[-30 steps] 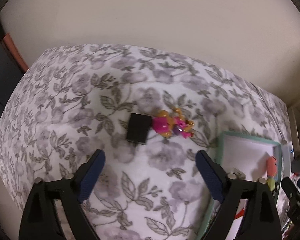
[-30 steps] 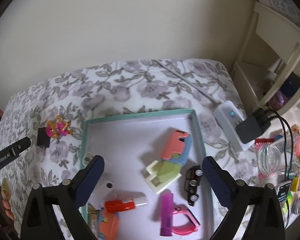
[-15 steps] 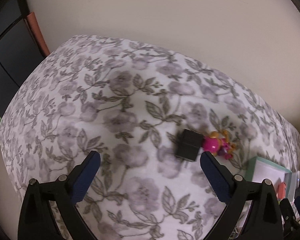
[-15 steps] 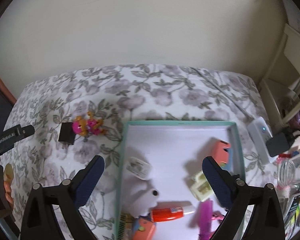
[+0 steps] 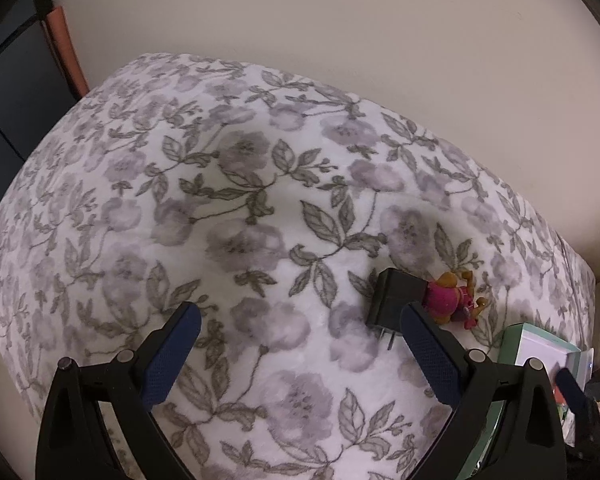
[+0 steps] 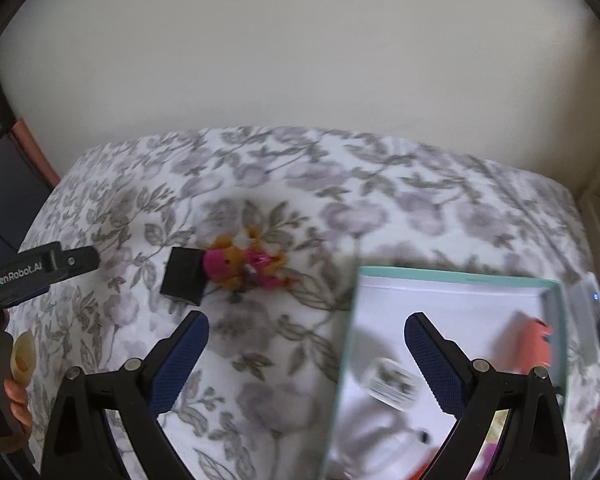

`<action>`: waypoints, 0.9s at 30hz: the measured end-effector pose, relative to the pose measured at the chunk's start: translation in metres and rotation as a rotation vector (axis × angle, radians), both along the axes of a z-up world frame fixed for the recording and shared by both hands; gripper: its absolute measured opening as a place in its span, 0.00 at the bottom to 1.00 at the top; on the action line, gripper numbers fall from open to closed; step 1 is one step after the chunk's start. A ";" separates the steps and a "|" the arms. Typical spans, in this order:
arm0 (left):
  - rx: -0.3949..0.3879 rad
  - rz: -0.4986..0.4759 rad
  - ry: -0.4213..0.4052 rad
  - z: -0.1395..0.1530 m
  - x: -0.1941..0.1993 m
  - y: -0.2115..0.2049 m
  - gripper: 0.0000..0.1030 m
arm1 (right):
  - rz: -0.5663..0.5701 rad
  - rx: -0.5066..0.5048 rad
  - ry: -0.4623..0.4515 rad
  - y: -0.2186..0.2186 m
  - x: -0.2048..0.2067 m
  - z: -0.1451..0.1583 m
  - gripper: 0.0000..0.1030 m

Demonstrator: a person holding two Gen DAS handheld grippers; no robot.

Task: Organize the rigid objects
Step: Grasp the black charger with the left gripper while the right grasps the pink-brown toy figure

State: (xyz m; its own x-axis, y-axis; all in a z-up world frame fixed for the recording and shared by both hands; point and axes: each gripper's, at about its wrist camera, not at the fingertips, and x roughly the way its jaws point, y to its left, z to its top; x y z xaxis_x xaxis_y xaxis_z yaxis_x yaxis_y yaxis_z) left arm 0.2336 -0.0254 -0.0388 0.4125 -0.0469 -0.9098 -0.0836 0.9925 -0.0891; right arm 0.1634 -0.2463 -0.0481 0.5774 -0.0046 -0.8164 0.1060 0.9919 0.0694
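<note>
A black plug adapter lies on the floral cloth, touching a pink and orange toy figure on its right. My left gripper is open and empty, hovering left of the adapter. My right gripper is open and empty, near and right of the two items. A teal-rimmed tray with a white floor holds a white charger and a coral piece.
The floral cloth covers the whole surface up to a cream wall. The left gripper's body and a person's hand show at the left of the right wrist view. A white device with a blue light sits right of the tray.
My left gripper swung left, so the adapter and toy now sit at its right finger. My right gripper also swung left, bringing the adapter and toy toward the centre and pushing the tray right.
</note>
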 end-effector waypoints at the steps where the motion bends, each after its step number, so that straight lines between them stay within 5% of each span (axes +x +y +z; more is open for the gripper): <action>1: -0.003 -0.005 -0.001 -0.001 0.001 -0.001 0.97 | 0.008 -0.001 0.003 0.004 0.005 -0.003 0.97; 27: -0.089 -0.040 -0.004 -0.052 0.038 -0.016 0.97 | 0.042 0.039 0.071 0.029 0.087 -0.068 0.97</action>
